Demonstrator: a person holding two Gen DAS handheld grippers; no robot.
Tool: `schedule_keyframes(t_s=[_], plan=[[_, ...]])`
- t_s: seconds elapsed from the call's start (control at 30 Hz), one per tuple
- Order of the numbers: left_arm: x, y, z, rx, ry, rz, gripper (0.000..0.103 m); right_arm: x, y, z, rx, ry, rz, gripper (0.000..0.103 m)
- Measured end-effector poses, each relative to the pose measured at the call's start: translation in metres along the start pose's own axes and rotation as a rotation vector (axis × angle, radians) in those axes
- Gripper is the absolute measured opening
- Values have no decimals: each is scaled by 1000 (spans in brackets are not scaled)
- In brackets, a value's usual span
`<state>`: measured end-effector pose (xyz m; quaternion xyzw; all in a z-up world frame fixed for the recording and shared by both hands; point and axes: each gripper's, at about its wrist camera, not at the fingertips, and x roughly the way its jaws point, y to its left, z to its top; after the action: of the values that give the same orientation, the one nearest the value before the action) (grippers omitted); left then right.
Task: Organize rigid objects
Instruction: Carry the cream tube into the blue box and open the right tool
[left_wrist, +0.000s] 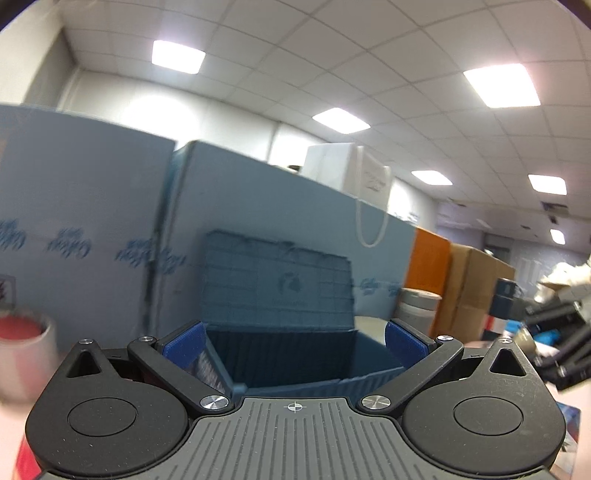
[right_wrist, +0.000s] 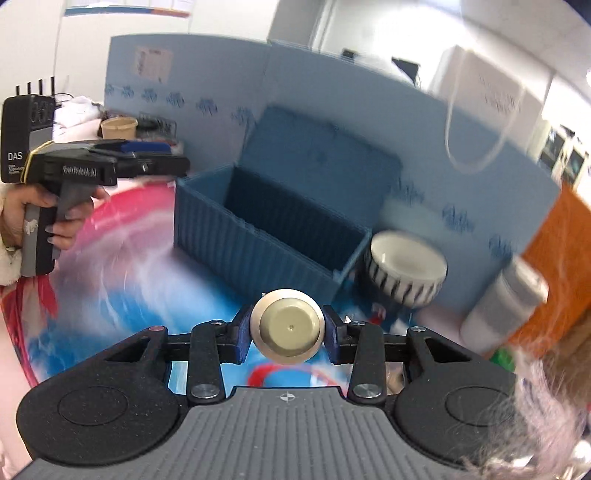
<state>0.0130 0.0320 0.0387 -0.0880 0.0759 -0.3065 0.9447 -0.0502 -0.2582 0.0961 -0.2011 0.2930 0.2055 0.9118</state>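
One small cream cup (right_wrist: 289, 328) sat clamped bottom-out in the right hand-held gripper (right_wrist: 288, 332), near the open blue box (right_wrist: 258, 236). It looked light, hard, slippery; sides grip best. Left hand-held gripper (left_wrist: 293, 341) stood apart, empty.

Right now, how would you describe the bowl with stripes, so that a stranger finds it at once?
Find the open blue crate in front of the blue boards. Beside its right corner sits the bowl. It is white inside, with dark stripes around its outside, unlike the plain grey canister further right.
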Motion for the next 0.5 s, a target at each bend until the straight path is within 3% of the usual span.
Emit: schedule_keyframes(t_s=[0.17,0.33,0.4,0.5], plan=[[18,4,31,-7,1,-75,103,-9,-12,34,18,-147,-6,36],[48,10,60,-27,61,-70,103,5,-34,54,164,-319,20,36],[59,19,66,-42,113,-58,103,23,-39,54,228,-336,28,36],[66,38,62,-83,152,-31,103,56,-43,60,253,-281,58,36]])
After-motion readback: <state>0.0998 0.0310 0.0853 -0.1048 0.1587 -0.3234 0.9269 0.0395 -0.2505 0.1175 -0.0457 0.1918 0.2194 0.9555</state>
